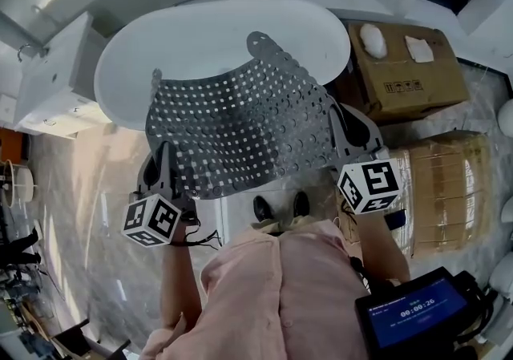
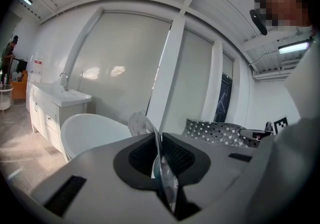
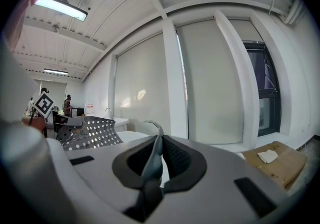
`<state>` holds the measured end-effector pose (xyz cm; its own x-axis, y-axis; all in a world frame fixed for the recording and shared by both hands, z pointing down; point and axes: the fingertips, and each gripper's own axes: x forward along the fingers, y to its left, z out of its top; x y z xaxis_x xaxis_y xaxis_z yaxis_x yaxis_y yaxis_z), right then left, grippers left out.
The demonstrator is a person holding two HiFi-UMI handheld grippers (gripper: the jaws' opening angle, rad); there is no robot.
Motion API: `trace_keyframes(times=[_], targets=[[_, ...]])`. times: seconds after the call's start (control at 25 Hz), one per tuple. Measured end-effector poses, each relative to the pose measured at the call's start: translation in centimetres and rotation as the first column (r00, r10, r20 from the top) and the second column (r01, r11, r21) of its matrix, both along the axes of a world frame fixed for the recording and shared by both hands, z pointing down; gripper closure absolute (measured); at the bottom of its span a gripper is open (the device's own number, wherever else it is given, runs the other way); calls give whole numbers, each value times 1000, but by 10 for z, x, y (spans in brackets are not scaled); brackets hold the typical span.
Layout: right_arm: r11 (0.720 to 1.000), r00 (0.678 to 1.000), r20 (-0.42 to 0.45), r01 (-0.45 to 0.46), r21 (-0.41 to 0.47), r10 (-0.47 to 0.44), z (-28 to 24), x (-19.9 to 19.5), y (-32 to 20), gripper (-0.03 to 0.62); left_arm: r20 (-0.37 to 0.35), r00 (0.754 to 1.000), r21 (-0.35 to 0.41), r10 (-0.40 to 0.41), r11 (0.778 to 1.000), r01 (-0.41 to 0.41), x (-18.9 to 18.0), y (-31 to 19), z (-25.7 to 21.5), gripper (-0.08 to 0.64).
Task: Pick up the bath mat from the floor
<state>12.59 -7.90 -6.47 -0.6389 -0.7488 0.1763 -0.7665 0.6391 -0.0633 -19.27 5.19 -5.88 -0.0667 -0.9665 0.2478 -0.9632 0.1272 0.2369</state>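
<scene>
Grey perforated rubber bath mat (image 1: 240, 122) is off the floor, spread in the air in front of the white oval bathtub (image 1: 144, 62). Left gripper (image 1: 163, 167) and right gripper (image 1: 343, 132) each hold a near corner, jaws clamped onto a thin sliver of mat edge. Judged: gripping opposite corners keeps the floppy sheet stretched rather than folding. The middle sags between them. The mat hides the floor beneath it and part of the tub rim. Only the black shoes (image 1: 263, 208) show below its near edge.
</scene>
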Motion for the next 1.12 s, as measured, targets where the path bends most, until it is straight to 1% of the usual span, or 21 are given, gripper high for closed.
trace_keyframes(times=[0.4, 0.6, 1.12], targets=[[1000, 1000, -5, -1, 13, 1, -8, -3, 4, 561, -16, 1000, 20, -1, 1000, 2, 0, 3, -7, 522], [1000, 1000, 0, -6, 16, 6, -6, 5, 0, 561, -12, 1000, 26, -3, 1000, 3, 5, 1, -5, 522], [1000, 1000, 12, -4, 14, 3, -7, 4, 0, 561, -8, 1000, 28, 7, 1000, -7, 9, -2, -7, 522]])
